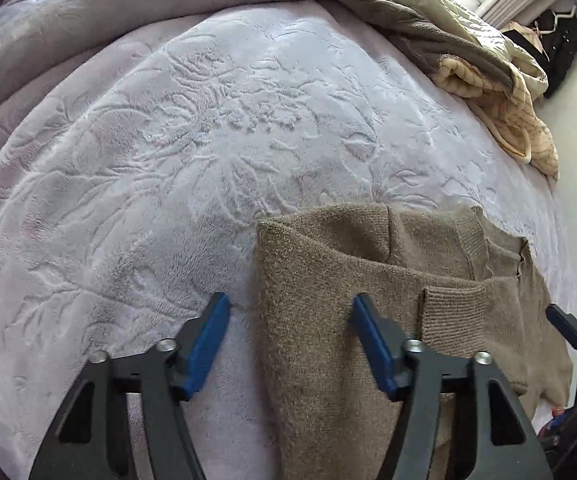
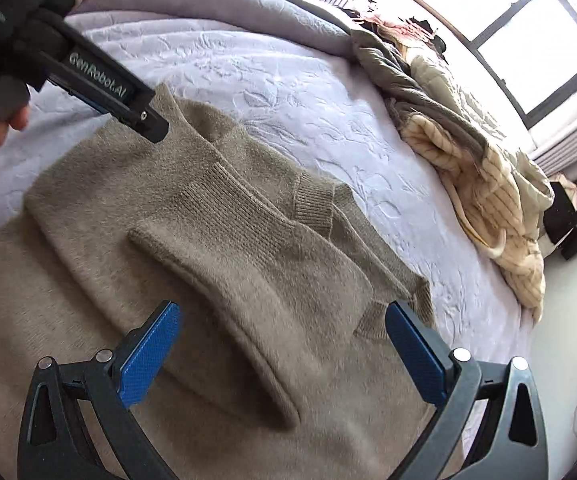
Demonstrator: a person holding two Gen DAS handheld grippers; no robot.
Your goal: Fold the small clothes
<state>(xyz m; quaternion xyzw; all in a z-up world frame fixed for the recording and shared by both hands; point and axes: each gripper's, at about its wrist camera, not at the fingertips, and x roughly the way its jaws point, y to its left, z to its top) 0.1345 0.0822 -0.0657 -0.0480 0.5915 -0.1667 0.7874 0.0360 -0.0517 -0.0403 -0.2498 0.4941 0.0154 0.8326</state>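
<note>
A taupe knit sweater (image 2: pixel 224 248) lies flat on a pale embossed blanket (image 1: pixel 216 128), with one sleeve (image 2: pixel 216 280) folded across its body and the ribbed V-neck (image 2: pixel 314 204) toward the far side.

The right gripper (image 2: pixel 282 344) hovers over the sweater with its jaws spread wide and empty; the folded sleeve runs up between the blue pads (image 2: pixel 148 352).

The left gripper (image 1: pixel 290 332) is also released, gripping nothing; the sweater's left edge lies between its jaws, with one pad over the blanket and the other over the knit.

The sweater's lower part is cut off by the frame and by the gripper frames in both views.

A heap of quilted bedding (image 2: pixel 468 168) sits at the bed's far corner, below a bright window (image 2: pixel 528 28).
</note>
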